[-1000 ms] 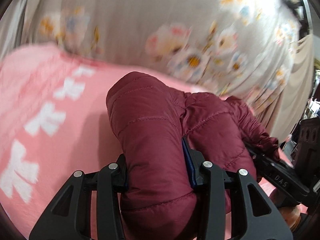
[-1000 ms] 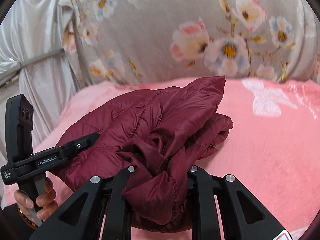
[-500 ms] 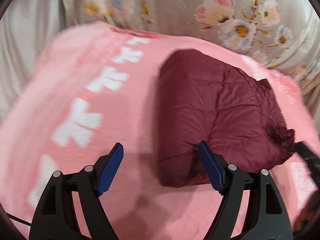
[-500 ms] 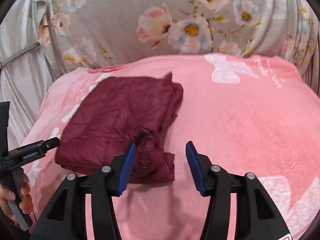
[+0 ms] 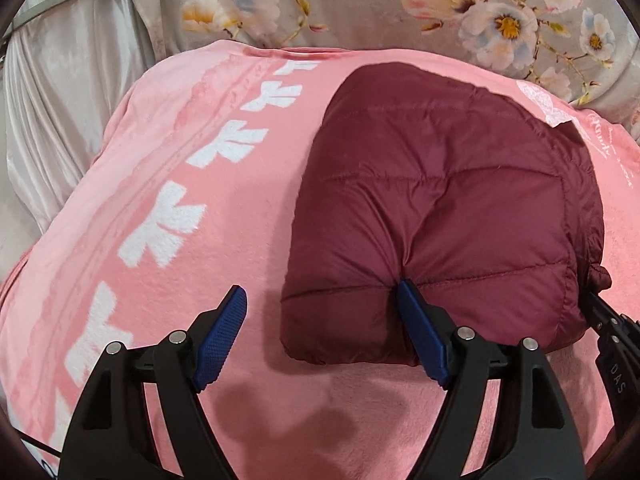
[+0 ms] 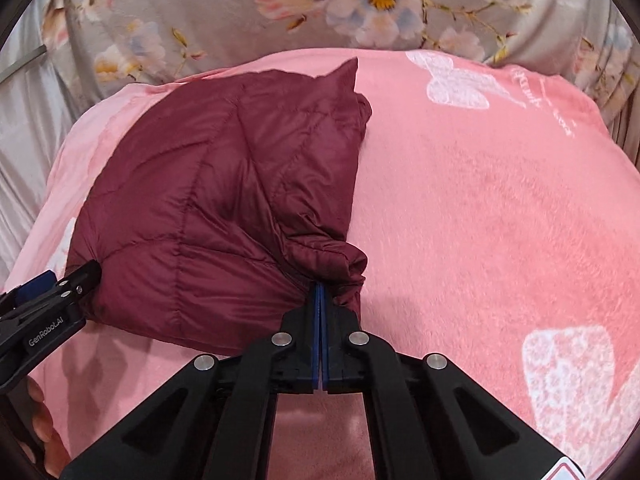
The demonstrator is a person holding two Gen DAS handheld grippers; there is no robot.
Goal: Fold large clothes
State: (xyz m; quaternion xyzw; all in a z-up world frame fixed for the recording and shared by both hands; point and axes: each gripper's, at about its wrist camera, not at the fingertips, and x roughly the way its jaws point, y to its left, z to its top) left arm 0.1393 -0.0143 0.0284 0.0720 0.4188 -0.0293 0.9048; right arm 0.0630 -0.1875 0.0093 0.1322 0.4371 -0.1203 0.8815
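From the left wrist view, one maroon quilted jacket (image 5: 444,216) lies folded into a thick bundle on a pink blanket (image 5: 132,184), filling the picture from the centre out toward three o'clock. The left hand-held gripper (image 5: 320,320) sits at six o'clock with its two blue pads spread wide. The right pad (image 5: 420,336) presses into the near edge of the jacket; the left pad (image 5: 222,336) hangs over bare blanket, so the jacket's near left corner is between the two but not pinched. A single row of white bow shapes (image 5: 216,148) runs from about eleven o'clock down to seven o'clock; I count five clear ones, with more smeared at the bottom edge. One white butterfly print (image 5: 544,104) peeks out past the jacket at two o'clock. A grey floral cloth (image 5: 360,4) hangs across twelve o'clock. At four o'clock the black tip of the other hand-held gripper (image 5: 600,312) meets the jacket's gathered corner.

From the right wrist view, the same single jacket (image 6: 224,200) lies toward nine o'clock on the blanket (image 6: 500,220). The right hand-held gripper (image 6: 320,292) at six o'clock has its two pads pressed together, their tips right at a bunched fold of the jacket; I cannot tell whether cloth is caught between them. Two white butterfly prints show, one at one o'clock (image 6: 456,80) and one at four o'clock (image 6: 572,376). At eight o'clock the left hand-held gripper (image 6: 60,284) touches the jacket's edge, with fingers (image 6: 40,424) of one hand below it. The floral cloth (image 6: 240,8) hangs behind.
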